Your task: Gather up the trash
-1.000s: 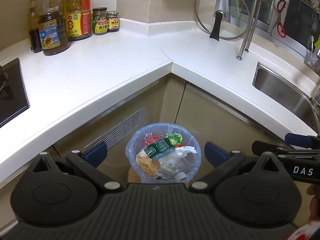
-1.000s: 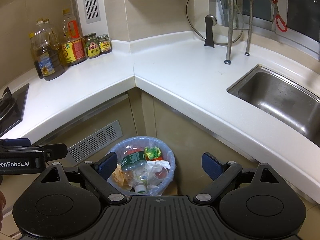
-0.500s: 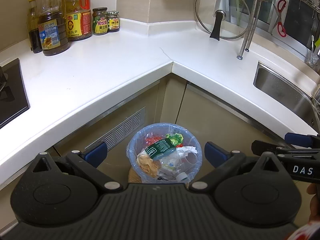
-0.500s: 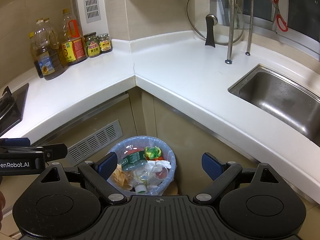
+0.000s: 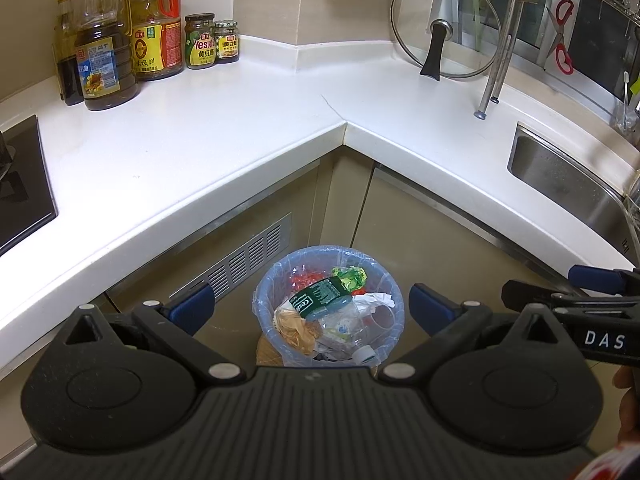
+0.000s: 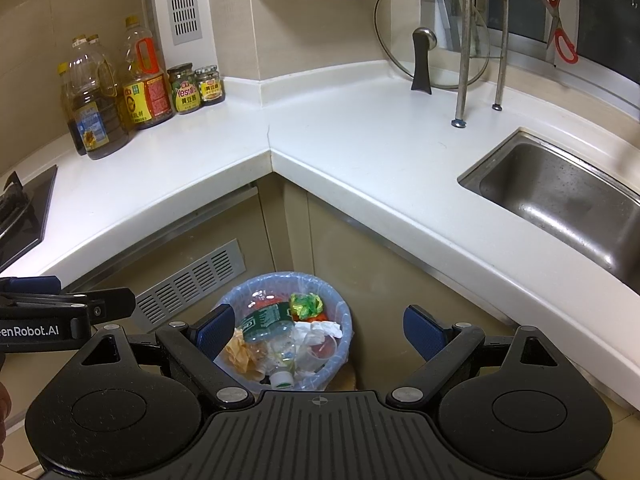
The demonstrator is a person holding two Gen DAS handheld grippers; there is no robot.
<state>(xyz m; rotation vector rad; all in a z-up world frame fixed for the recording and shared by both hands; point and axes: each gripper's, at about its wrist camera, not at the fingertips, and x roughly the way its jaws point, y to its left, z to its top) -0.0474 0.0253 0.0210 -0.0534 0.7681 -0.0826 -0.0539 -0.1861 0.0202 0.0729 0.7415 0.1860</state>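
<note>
Both tools held side by side over the floor in front of the worktop's inner corner, pointing down at the bin. Left tool point(image 5: 310, 308): jaws spread wide, nothing between the pads. Right tool point(image 6: 320, 330): jaws likewise wide apart, empty. Trash bin point(image 5: 384, 280) stands on the floor below the inner corner of the worktop point(image 5: 200, 136), lined with a clear blue bag. Trash inside: plastic bottle with green label point(image 5: 320, 300), crumpled white paper point(image 5: 374, 300), green wrapper point(image 5: 350, 276), bits of red and tan. Oil bottles point(image 5: 104, 60) and jars point(image 5: 200, 42) stand at the worktop's back left edge; glass lid point(image 5: 444, 24) leans at the back right; sink point(image 6: 560, 200) set into the right side.
</note>
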